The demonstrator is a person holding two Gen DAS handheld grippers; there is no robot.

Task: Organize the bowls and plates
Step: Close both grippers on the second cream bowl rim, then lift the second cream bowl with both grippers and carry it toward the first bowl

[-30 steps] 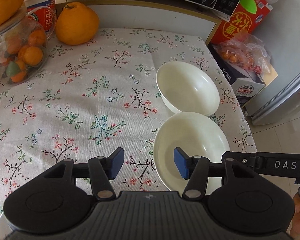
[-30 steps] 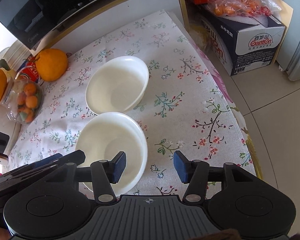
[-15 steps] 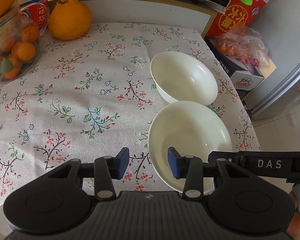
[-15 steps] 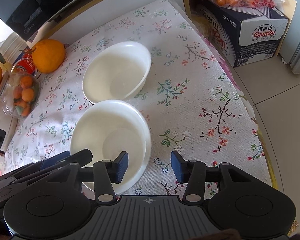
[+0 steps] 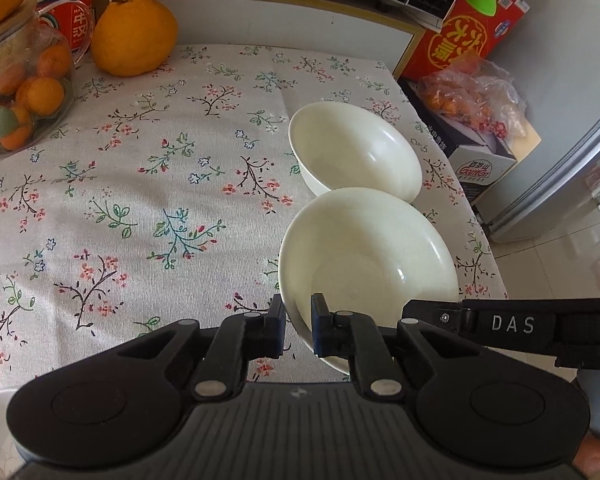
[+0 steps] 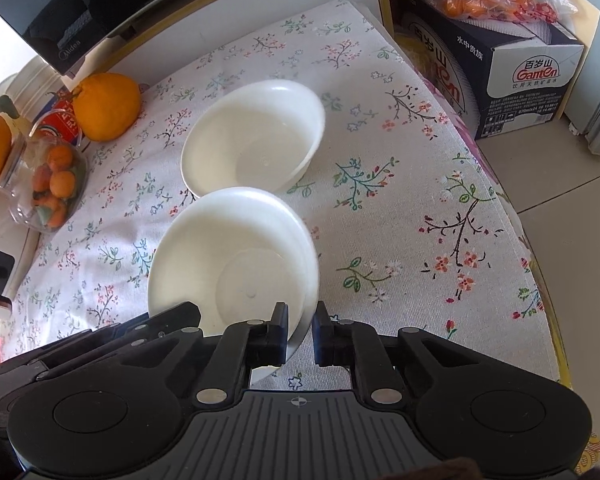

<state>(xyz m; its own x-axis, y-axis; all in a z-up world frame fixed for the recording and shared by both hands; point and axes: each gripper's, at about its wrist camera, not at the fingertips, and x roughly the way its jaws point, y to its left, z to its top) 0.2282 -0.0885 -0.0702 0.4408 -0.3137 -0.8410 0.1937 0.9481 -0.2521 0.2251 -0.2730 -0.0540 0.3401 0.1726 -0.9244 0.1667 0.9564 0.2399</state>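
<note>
Two white bowls sit on the floral tablecloth near its right edge. The near bowl (image 5: 364, 256) (image 6: 236, 256) is gripped from both sides. My left gripper (image 5: 298, 322) is shut on its left rim, and my right gripper (image 6: 302, 330) is shut on its right rim. The far bowl (image 5: 356, 152) (image 6: 256, 140) stands just behind it, touching or nearly touching, with nothing holding it. The near bowl's front rim is hidden behind the gripper bodies.
A large orange citrus (image 5: 134, 36) and a clear tub of small oranges (image 5: 20, 88) stand at the back left. A microwave (image 6: 80, 4) is behind the table. Boxes with a bag of fruit (image 6: 496, 32) sit on the floor right of the table edge (image 6: 540, 280).
Both grippers moved in and closed on the near bowl's opposite rims. The bowl now looks slightly nearer the far bowl.
</note>
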